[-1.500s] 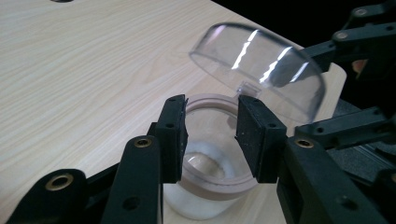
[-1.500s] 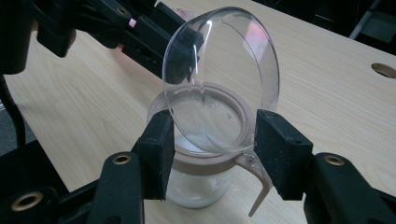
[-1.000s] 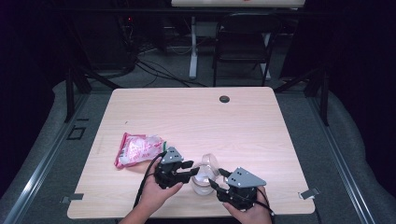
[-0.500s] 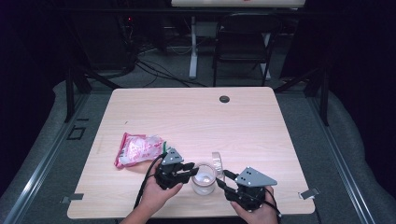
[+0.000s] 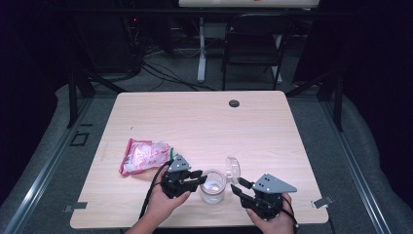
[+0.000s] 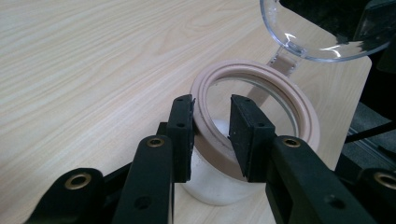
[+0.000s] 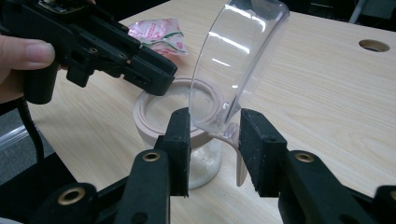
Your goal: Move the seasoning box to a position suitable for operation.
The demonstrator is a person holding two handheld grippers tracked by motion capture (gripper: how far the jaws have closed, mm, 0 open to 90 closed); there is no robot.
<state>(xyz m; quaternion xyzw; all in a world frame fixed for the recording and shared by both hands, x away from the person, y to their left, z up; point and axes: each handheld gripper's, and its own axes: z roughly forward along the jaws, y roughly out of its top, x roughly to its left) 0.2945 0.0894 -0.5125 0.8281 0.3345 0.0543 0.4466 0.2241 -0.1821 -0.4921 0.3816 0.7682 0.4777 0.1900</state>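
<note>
My left gripper [image 6: 211, 121] pinched the jar's [image 6: 219, 184] tan rim between its fingers. My right gripper [image 7: 214, 135] had just been closing, its fingers astride the raised clear lid [image 7: 236, 60] without visibly pressing it.

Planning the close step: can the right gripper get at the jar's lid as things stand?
Probably yes. The right gripper has the clear hinged lid between its jaws, which have just been closing. The lid stands open above the jar, nothing blocks it, and the left gripper straddles the jar's rim on the far side.
</note>
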